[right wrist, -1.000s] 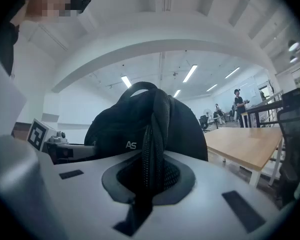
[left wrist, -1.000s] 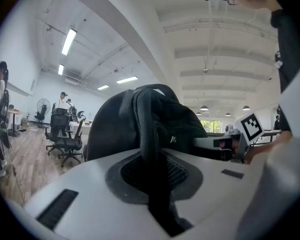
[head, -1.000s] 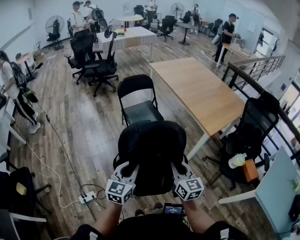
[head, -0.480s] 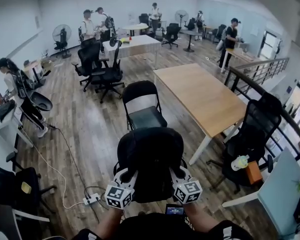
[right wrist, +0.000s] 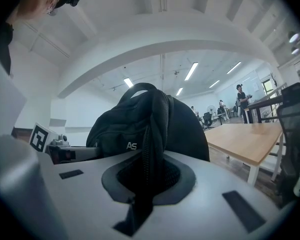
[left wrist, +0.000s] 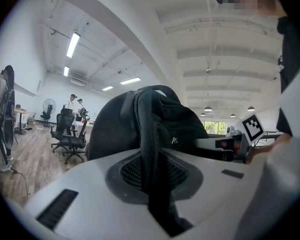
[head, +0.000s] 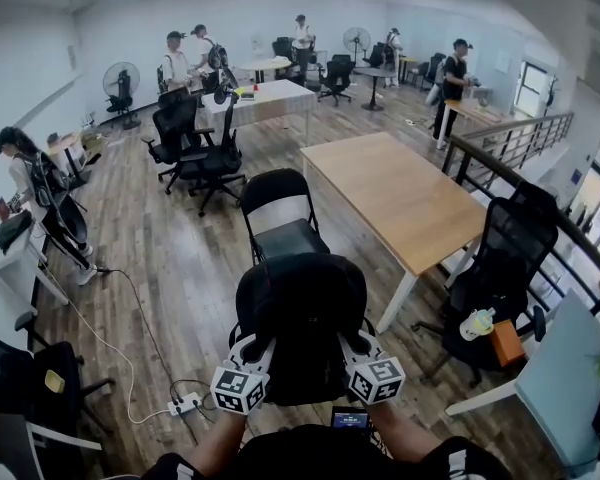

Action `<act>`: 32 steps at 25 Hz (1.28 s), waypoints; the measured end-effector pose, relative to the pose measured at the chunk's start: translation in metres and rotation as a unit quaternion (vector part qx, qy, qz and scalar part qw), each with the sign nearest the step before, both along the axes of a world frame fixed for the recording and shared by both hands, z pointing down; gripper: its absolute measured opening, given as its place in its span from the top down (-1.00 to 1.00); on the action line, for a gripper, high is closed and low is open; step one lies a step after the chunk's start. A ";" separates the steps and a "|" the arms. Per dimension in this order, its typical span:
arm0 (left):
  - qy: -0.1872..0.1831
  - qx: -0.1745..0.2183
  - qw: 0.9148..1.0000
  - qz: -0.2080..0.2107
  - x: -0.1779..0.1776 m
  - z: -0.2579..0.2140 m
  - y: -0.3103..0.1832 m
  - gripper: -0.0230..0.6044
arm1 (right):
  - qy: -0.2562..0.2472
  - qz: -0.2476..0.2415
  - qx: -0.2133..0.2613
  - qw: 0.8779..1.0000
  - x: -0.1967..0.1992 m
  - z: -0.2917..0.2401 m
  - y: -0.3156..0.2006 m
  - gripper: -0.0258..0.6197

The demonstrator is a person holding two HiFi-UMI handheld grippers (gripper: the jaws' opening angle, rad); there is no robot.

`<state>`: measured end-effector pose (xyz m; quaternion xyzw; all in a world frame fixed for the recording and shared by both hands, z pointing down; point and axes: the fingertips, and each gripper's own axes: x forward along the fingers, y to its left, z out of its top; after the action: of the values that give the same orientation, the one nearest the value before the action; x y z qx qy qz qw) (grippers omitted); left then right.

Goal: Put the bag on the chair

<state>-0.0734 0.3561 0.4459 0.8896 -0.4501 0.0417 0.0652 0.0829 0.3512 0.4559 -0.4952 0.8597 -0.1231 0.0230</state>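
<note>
The padded folding chair (head: pixel 280 218) is seen ahead, and the bag (head: pixel 300 313), a bulky black fabric backpack, is held in the air short of it. It is judged soft, saggy and fairly heavy, so it is best carried by its ribbed straps (left wrist: pixel 150 144). One strap is pinched by the left gripper (head: pixel 262 346) and one by the right gripper (head: pixel 352 342).

The bag (head: pixel 300 313) is up in the air between the left gripper (head: pixel 258 346) and the right gripper (head: pixel 352 343). Each one pinches a strap of it. The chair (head: pixel 280 218) stands on the floor (head: pixel 180 258) past the bag, farther from the person. A table (head: pixel 400 193) is right of the chair. An office chair (head: pixel 505 258) is at the table's right side. A power strip (head: pixel 183 403) lies on the floor, left of the bag.
</note>
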 end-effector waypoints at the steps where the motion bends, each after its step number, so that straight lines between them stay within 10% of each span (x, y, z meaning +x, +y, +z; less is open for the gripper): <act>1: 0.001 0.002 1.000 0.000 0.002 -0.002 0.002 0.78 | 0.000 0.000 0.001 1.000 0.002 -0.001 0.001 0.83; 32: 0.013 -0.005 1.000 -0.027 0.042 -0.001 -0.003 0.78 | -0.011 -0.042 0.008 0.999 0.043 -0.002 -0.018 0.83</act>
<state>-0.0311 0.3533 0.4453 0.8774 -0.4725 0.0305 0.0772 0.1262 0.3331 0.4541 -0.4574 0.8802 -0.1228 0.0310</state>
